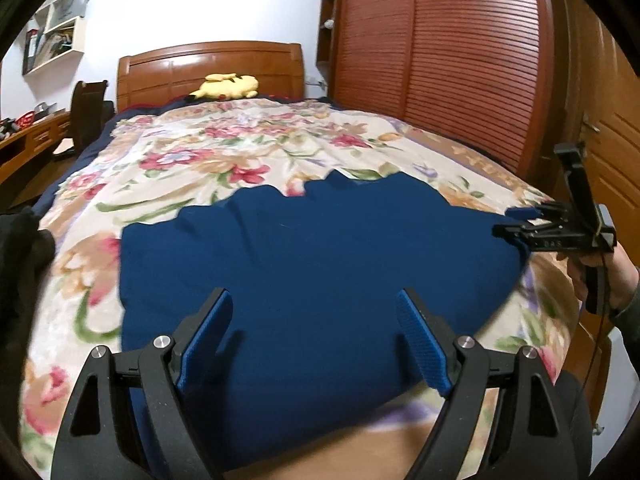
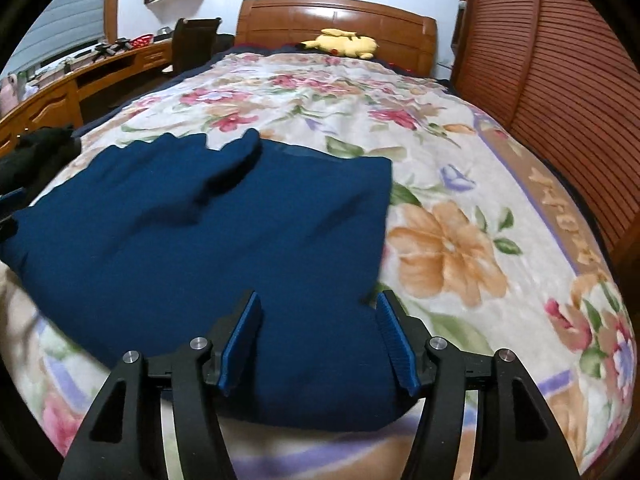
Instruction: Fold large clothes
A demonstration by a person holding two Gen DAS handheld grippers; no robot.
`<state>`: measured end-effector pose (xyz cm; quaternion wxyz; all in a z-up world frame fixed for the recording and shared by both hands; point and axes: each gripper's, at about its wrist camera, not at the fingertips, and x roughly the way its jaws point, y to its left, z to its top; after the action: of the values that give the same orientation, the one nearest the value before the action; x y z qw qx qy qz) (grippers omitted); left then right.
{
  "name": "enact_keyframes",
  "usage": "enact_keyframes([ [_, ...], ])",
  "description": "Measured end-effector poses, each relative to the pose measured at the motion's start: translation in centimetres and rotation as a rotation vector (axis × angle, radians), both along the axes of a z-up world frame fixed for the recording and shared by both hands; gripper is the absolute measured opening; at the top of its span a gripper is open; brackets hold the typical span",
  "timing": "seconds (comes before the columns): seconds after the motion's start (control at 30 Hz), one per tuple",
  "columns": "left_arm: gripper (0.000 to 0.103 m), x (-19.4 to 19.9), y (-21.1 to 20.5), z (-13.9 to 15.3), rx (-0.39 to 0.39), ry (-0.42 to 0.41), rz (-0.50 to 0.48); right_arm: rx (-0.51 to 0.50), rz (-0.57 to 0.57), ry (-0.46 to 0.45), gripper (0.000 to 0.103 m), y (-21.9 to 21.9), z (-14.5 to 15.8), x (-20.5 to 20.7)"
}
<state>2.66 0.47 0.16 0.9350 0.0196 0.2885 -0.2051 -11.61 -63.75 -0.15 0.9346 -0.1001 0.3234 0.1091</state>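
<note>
A large dark blue garment point(image 1: 304, 256) lies spread flat on the floral bedspread point(image 1: 208, 160), partly folded, with a rumpled far edge. It also shows in the right wrist view point(image 2: 208, 240), a sleeve lying across its far left part. My left gripper point(image 1: 314, 300) is open and empty just above the garment's near left part. My right gripper point(image 2: 318, 300) is open and empty over the garment's near right edge. In the left wrist view the right gripper point(image 1: 520, 222) is at the garment's right edge, held by a hand.
A yellow plush toy point(image 1: 226, 87) lies by the wooden headboard point(image 1: 208, 64). A slatted wooden wardrobe point(image 1: 440, 60) stands right of the bed. A desk point(image 2: 80, 80) and dark chair point(image 2: 196, 44) stand left. Dark clothing point(image 2: 36, 152) lies at the bed's left edge.
</note>
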Motion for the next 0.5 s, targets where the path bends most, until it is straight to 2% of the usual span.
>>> enact_keyframes([
  [0.23, 0.084, 0.2, -2.3, -1.2, 0.044, 0.028, -0.031, 0.007, -0.01, 0.039, 0.074, 0.0, -1.5, 0.9],
  [0.4, 0.085, 0.2, -3.4, -2.1, 0.097, 0.032, -0.024, 0.063, -0.032, 0.08, 0.084, -1.0, -2.4, 1.7],
  [0.5, 0.085, 0.4, -3.8, -2.7, 0.117, 0.051, -0.028, 0.102, -0.039, 0.105, 0.085, -1.3, -2.7, 1.9],
])
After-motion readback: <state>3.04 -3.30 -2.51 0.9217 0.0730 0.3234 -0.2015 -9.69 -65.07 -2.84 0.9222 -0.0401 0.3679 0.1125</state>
